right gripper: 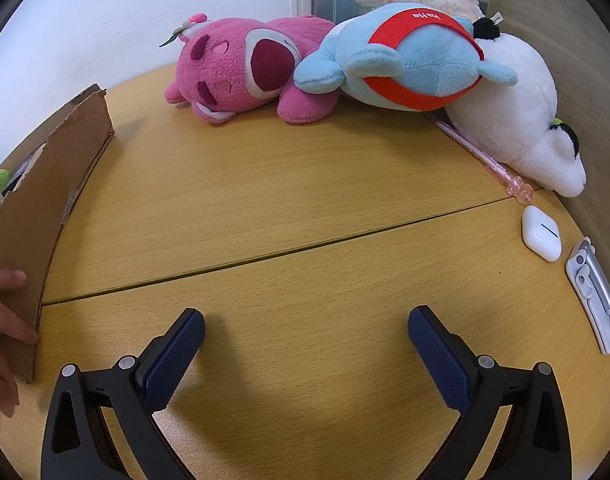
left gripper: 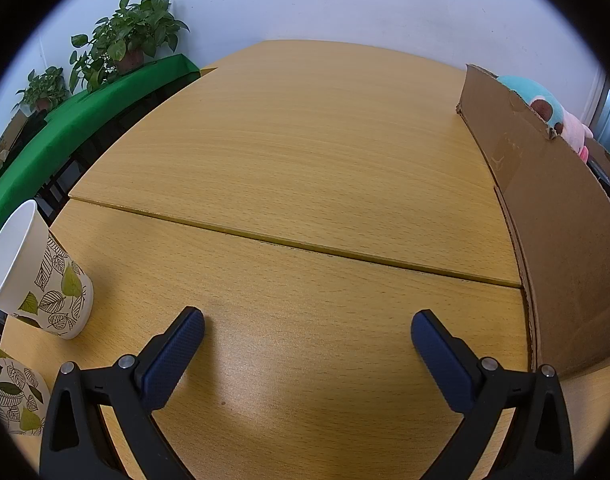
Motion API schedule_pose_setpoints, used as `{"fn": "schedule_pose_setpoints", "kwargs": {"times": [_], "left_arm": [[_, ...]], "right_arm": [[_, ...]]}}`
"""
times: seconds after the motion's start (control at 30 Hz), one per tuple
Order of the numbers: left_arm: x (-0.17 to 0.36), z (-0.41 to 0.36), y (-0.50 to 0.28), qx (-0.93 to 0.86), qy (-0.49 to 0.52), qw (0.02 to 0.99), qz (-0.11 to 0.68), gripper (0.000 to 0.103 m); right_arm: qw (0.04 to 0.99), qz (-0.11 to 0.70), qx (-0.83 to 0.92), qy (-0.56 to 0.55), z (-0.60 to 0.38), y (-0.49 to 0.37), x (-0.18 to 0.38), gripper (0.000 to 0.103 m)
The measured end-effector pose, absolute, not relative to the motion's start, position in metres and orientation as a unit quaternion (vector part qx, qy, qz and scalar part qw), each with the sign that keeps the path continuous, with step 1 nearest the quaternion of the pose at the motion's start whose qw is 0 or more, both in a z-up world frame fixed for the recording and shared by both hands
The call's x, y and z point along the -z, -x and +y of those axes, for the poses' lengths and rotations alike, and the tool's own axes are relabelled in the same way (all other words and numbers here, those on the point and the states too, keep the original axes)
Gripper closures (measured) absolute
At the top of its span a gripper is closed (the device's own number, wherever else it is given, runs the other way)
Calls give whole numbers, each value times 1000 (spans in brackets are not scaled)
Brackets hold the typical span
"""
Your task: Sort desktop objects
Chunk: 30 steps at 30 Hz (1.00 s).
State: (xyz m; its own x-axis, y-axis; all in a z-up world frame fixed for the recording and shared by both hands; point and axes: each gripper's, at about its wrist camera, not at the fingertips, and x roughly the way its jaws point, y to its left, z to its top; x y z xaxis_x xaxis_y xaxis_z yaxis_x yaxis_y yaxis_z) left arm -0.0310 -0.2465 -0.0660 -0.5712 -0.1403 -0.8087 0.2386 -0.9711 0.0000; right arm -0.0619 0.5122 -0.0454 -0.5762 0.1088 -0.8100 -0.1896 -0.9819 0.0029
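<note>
My left gripper (left gripper: 307, 330) stands open over bare wood, nothing between its fingers. Two leaf-patterned paper cups sit to its left: one upright (left gripper: 37, 276), another (left gripper: 13, 396) at the frame's lower left edge. A cardboard box (left gripper: 553, 216) rises on the right, with a teal plush (left gripper: 539, 102) showing above its wall. My right gripper (right gripper: 306, 328) is open too, low over the table. Beyond it lie a pink plush (right gripper: 245, 68), a blue and red plush (right gripper: 409, 56) and a white plush (right gripper: 521, 120). A pink pen (right gripper: 481, 156), a white earbud case (right gripper: 541, 233) and a silver clip-like stand (right gripper: 593, 292) lie at right.
The wooden table (left gripper: 305, 160) has a seam running across it. Potted plants (left gripper: 125, 40) on a green-covered bench (left gripper: 85, 116) stand beyond its left edge. In the right wrist view the cardboard box (right gripper: 45, 200) stands at left, with a person's hand (right gripper: 1, 320) against its near corner.
</note>
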Motion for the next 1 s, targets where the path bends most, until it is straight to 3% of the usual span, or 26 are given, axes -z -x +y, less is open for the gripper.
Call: {"fn": "schedule_pose_setpoints", "kwargs": {"times": [1.0], "left_arm": [[67,-248,32,885,-450,107,55,0]], "right_arm": [[84,44,-887,452,512,64,52,0]]}}
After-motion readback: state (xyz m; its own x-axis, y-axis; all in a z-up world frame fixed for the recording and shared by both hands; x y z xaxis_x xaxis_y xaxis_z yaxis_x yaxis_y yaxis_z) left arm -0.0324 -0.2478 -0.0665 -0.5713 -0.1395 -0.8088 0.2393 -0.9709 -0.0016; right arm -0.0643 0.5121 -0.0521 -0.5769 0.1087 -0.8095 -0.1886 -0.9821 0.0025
